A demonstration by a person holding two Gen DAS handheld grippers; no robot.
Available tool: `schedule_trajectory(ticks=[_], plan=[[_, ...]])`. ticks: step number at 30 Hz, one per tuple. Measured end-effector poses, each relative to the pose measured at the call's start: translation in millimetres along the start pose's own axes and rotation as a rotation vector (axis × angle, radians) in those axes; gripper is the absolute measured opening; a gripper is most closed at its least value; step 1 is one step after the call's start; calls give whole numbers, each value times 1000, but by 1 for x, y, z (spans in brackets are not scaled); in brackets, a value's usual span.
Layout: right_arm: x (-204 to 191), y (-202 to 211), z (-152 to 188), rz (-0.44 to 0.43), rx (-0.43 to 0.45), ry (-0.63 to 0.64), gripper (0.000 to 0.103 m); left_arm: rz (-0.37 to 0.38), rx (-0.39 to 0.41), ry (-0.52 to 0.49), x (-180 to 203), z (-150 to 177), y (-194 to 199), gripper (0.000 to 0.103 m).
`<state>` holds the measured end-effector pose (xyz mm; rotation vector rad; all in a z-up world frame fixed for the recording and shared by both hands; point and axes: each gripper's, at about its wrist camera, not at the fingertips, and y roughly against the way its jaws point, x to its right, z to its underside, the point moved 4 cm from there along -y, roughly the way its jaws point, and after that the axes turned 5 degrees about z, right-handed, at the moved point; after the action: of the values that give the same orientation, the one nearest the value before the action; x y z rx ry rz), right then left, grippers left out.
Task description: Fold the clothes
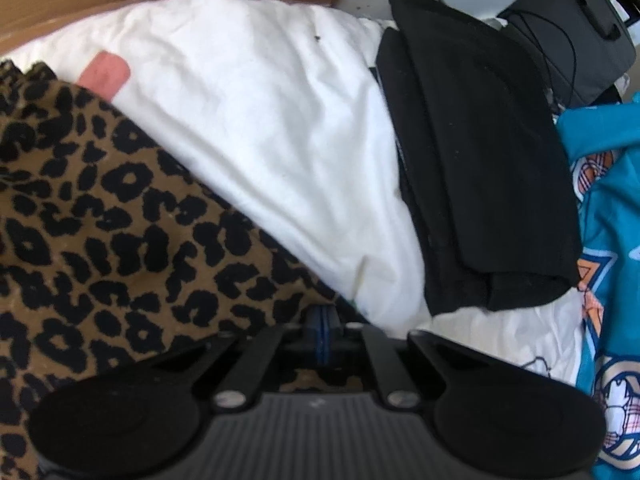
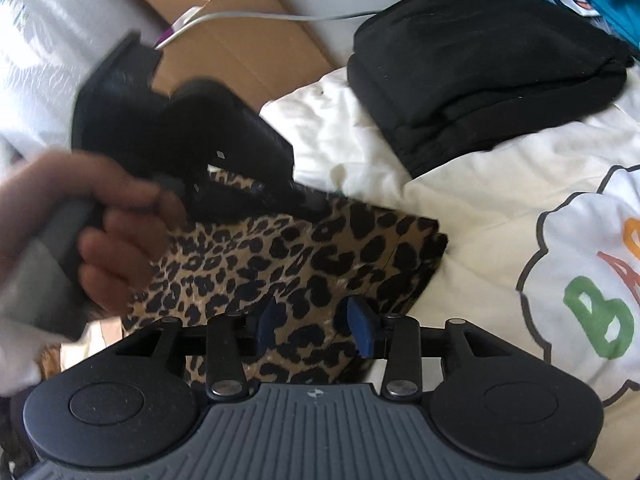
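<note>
The leopard-print garment (image 2: 304, 256), soft and folded into a rough rectangle, lies on a rumpled white T-shirt (image 2: 500, 208) with a cartoon print. One stack of folded black clothes (image 2: 480, 80) sits beyond it, a teal printed garment (image 1: 612, 240) to the side. The left gripper (image 1: 322, 320) has its blue pads pressed together at the leopard fabric's edge; whether cloth is pinched I cannot tell. The right gripper (image 2: 316, 320) hovers with pads apart above the leopard print. A hand (image 2: 108, 232) holds the left tool. Flattened cardboard (image 2: 248, 40) lies behind.

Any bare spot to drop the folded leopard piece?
Best patch: the white shirt between the leopard-print garment and the folded black stack. A smaller strip lies between that stack and the cardboard. Crowded on the left, around the left hand-held gripper.
</note>
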<state>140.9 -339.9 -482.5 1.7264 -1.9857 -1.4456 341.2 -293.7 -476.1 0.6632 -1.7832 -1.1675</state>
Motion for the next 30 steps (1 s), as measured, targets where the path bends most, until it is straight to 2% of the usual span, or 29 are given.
schedule_trajectory(ticks=[7, 13, 15, 17, 21, 25, 30], plan=[[-2, 4, 4, 16, -9, -9, 46, -49, 53, 21, -18, 7, 56, 7], [-1, 8, 6, 30, -3, -13, 47, -112, 76, 40, -30, 17, 88, 8], [0, 10, 10, 29, 17, -37, 47, -85, 109, 63, -32, 25, 105, 11], [-1, 11, 14, 40, 21, -17, 52, -72, 143, 58, -33, 35, 121, 18], [-3, 10, 18, 80, 20, 40, 55, -94, 182, 18, -42, 49, 133, 25], [-7, 13, 15, 42, 42, 31, 55, -120, 216, 52, -66, 56, 136, 24], [-17, 12, 14, 24, 41, 68, 55, -179, 305, 88, -101, 52, 159, 24]])
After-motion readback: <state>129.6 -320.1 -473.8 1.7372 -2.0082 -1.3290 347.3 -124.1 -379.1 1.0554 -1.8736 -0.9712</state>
